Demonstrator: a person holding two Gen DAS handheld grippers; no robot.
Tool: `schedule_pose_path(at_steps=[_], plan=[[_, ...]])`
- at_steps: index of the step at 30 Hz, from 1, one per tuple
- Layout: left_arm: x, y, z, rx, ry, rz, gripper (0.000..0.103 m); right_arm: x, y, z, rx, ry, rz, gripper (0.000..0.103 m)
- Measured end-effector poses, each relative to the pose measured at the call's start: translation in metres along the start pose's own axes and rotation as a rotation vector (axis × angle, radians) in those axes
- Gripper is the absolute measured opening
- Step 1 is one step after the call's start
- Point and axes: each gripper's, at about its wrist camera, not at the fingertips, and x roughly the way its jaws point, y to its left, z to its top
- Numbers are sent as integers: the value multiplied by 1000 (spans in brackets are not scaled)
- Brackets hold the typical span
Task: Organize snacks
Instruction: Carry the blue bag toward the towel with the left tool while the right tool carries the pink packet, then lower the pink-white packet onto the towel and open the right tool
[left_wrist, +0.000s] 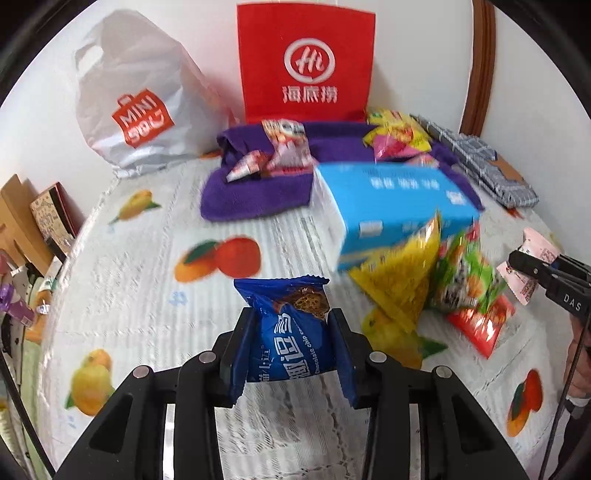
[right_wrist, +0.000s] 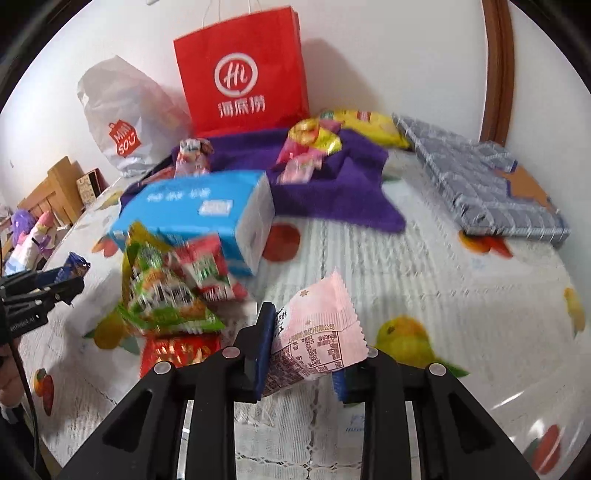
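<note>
My left gripper (left_wrist: 291, 332) is shut on a blue chocolate-chip cookie packet (left_wrist: 288, 332), held just above the fruit-print tablecloth (left_wrist: 147, 295). My right gripper (right_wrist: 303, 339) is shut on a pink snack packet (right_wrist: 317, 339); the same pink snack packet (left_wrist: 532, 269) shows at the right edge of the left wrist view. A loose pile of snacks (right_wrist: 173, 295) in green, red and yellow wrappers lies between the two grippers. More snacks (left_wrist: 273, 151) rest on a purple towel (right_wrist: 332, 192) at the back.
A light blue tissue pack (right_wrist: 195, 210) lies between the pile and the towel. A red paper bag (right_wrist: 243, 74) and a white plastic bag (right_wrist: 122, 122) stand against the wall. A grey checked flat pack (right_wrist: 480, 181) sits at the right; boxes (left_wrist: 40, 218) line the left edge.
</note>
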Motion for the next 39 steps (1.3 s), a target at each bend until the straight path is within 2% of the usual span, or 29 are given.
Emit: schedule_pose_path(at_steps=[5, 10, 15, 20, 23, 26, 33, 39], plan=[[-6, 10, 37, -40, -27, 1, 38, -16, 2, 36, -1, -73, 28, 28], [-3, 11, 79, -51, -82, 58, 38, -11, 3, 82, 8, -134, 31, 28], [8, 19, 116, -93, -113, 36, 38, -1, 7, 124, 19, -174, 48, 28], [27, 23, 145, -124, -136, 21, 38, 18, 16, 158, 24, -174, 73, 28], [39, 22, 149, -109, -149, 25, 38, 33, 18, 164, 29, -172, 85, 28], [52, 24, 141, -100, -123, 56, 38, 55, 17, 157, 40, -174, 103, 28], [71, 35, 126, -130, -73, 40, 38, 82, 19, 148, 25, -134, 86, 28], [69, 41, 126, -150, -83, 31, 38, 98, 17, 152, 28, -90, 89, 28]])
